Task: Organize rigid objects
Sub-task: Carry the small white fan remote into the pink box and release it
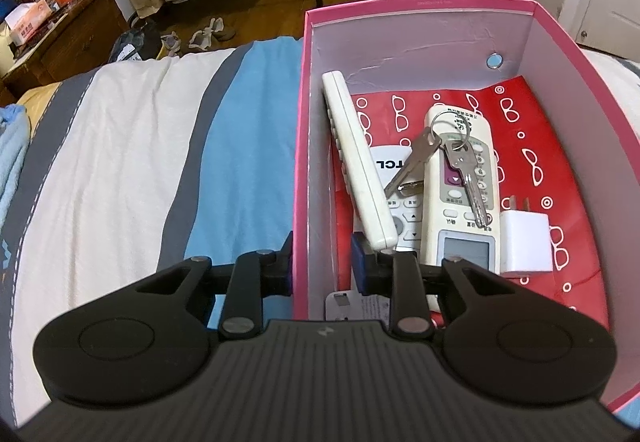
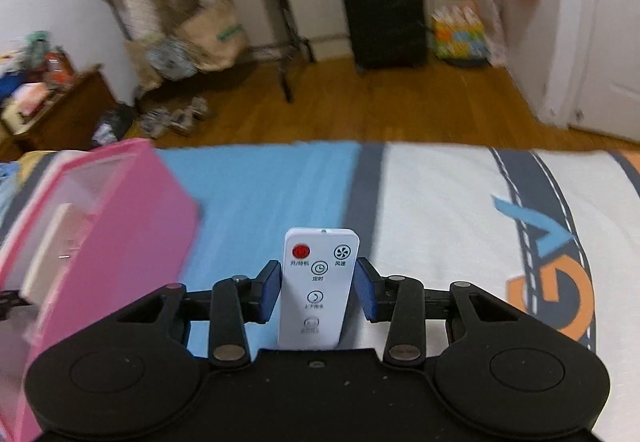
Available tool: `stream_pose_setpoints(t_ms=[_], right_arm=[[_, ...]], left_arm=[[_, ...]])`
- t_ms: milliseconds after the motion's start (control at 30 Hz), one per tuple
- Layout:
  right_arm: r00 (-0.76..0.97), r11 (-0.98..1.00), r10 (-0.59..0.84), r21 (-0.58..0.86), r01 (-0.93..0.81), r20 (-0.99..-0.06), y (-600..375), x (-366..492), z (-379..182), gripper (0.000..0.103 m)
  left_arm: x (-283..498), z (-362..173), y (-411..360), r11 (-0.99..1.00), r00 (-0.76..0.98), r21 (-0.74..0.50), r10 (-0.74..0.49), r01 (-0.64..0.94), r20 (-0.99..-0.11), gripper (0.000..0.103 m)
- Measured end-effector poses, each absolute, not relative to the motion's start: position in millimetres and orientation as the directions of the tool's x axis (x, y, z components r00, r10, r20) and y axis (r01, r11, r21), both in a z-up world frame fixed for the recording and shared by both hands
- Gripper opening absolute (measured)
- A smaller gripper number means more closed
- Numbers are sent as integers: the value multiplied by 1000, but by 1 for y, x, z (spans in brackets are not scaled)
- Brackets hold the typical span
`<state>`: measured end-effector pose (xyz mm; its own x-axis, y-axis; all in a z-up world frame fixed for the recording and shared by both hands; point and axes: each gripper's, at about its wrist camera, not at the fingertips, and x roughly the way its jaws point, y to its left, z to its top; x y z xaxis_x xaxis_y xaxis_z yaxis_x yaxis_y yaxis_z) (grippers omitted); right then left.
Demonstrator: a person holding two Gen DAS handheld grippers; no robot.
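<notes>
Two hand-held grippers noted. The left hand-held gripper (image 1: 320, 262) is clamped astride the pink box (image 1: 302, 162) wall — presumably steadying it on the bed (image 1: 132, 146). The small white remote (image 2: 318, 288) is pinched by the right hand-held gripper (image 2: 318, 292), raised beside the box — for loading, judged.

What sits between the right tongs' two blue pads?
A small white fan remote with a red power button stands between the right tongs, pads pressing its sides; the right wrist view shows it.
</notes>
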<state>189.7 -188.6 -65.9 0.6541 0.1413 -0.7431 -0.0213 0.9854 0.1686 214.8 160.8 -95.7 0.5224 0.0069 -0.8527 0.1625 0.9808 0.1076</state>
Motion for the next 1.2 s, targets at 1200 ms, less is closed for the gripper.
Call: stream_pose_setpoints(t_ms=[1200], right_arm=[[549, 902, 324, 78, -424, -770, -6, 110, -21, 45]], left_arm=[[211, -90, 170, 989, 521, 38, -44, 145, -852, 25]])
